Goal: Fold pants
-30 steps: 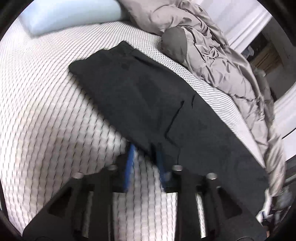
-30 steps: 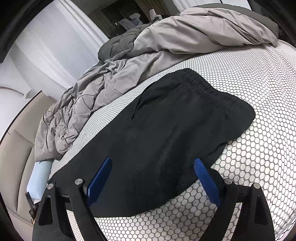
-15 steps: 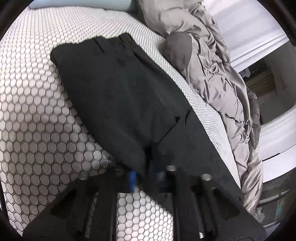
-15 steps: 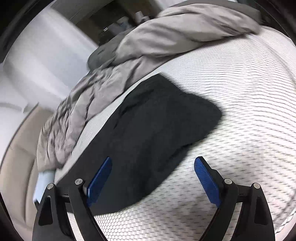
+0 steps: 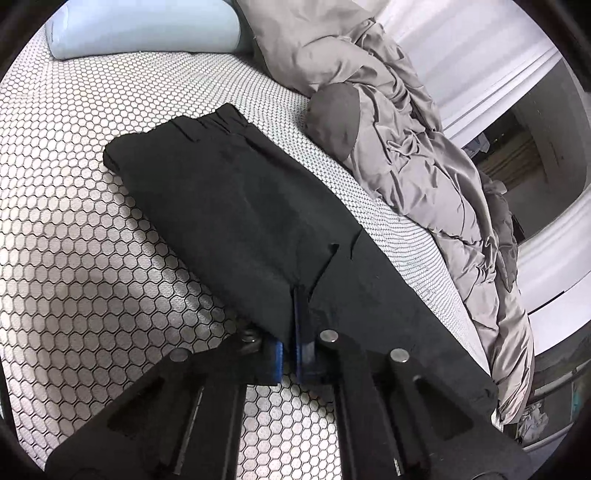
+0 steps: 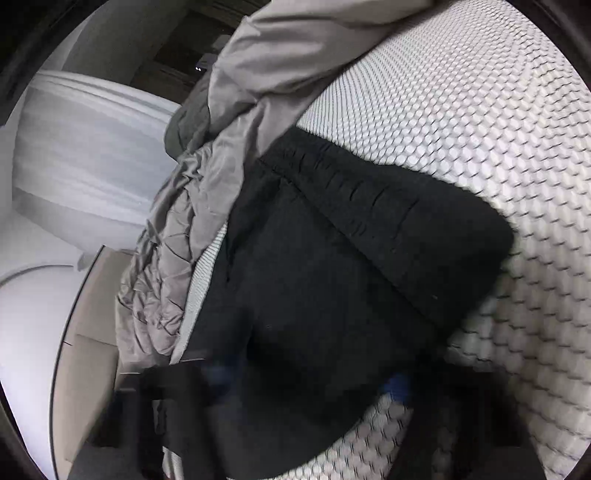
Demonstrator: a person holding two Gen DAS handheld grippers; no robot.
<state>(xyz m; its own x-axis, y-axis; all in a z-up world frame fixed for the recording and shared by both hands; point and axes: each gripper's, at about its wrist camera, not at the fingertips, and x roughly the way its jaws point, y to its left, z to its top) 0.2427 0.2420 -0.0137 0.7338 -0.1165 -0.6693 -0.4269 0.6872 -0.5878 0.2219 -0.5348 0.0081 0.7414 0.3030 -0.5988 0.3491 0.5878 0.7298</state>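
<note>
Pants [image 5: 251, 206] of black fabric are spread flat along the bed [image 5: 74, 229], on its honeycomb-patterned cover, with the elastic waistband [image 6: 369, 199] lying toward the pillow end and the legs running along the bed toward its far end. A grey duvet [image 5: 406, 140] is bunched along the far edge of the bed, just beside the long side of the garment, and a pale blue pillow [image 5: 147, 26] is seen at the head corner.

In the left wrist view, the left gripper [image 5: 295, 332] is seen with its blue pads pressed together, and a fold of the black fabric at the near edge of the pants is pinched between them; the cloth is draped over the left-hand pad.

In the right wrist view, the picture is smeared by motion. The right gripper [image 6: 306, 384] is set over the near edge of the pants below the waistband, and its jaws are closing with the black fabric between them. One blue pad [image 6: 395, 387] is made out at the hem where cloth meets the bed cover; the other is only a faint blur against the dark cloth. Whether the pads already press on the fabric cannot be told from the blurred frame.
</note>
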